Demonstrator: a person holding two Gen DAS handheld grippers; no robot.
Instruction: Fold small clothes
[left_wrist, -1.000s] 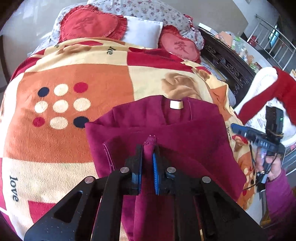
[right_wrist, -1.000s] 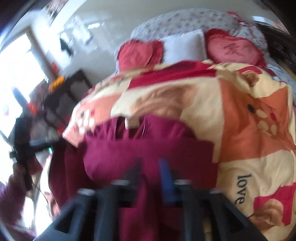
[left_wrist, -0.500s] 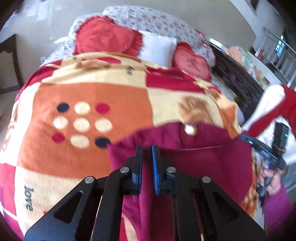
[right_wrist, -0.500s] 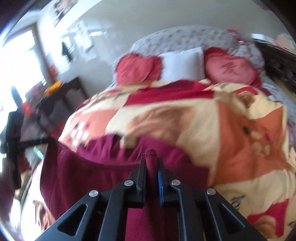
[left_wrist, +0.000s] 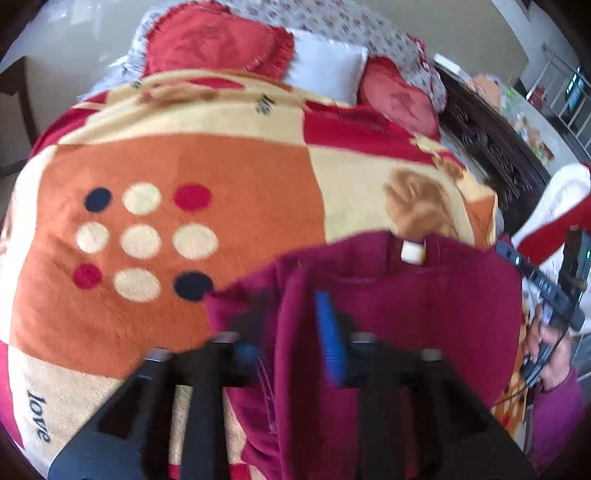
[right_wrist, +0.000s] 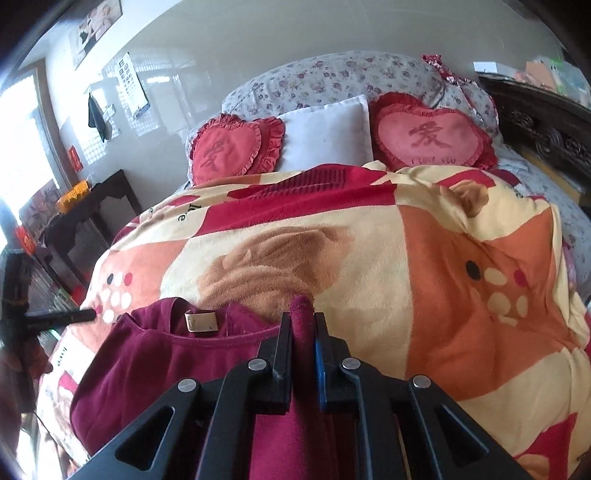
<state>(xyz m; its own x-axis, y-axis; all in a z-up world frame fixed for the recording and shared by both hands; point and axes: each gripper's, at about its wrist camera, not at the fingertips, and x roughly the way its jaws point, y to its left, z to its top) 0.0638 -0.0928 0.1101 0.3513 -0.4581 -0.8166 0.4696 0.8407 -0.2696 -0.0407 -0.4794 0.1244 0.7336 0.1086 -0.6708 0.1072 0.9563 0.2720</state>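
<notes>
Bedroom scene, w/ a patchwork fleece blanket (left_wrist: 177, 155) spread over the bed and heart cushions up by the headboard. Left wrist view first: the maroon top (left_wrist: 406, 302) lies on the blanket near its right side, neckline and pale label (left_wrist: 413, 252) pointing away from us, one side already turned in over the body. The left gripper (left_wrist: 288, 332) is blurred but its jaws have just been opening and now stand spread, a fold of maroon cloth between them w/ no pinch on it, so that looks like a release. Far right, the person's right hand (left_wrist: 550, 354) shows, gripping the other tool. Over to the right wrist view: sharp pic, same maroon top (right_wrist: 155, 362) low left on the blanket (right_wrist: 461, 266), label (right_wrist: 200, 320) facing the camera. The right gripper (right_wrist: 302, 328) has its jaws pressed tight on a ridge of the garment's edge, cloth poking up between the pads. Step in hand, I'd say: finishing a side fold, left done, right yet to lay its edge down. Next move probably needs the right side carried across, set flat, then let go w/o dragging the layers askew.
</notes>
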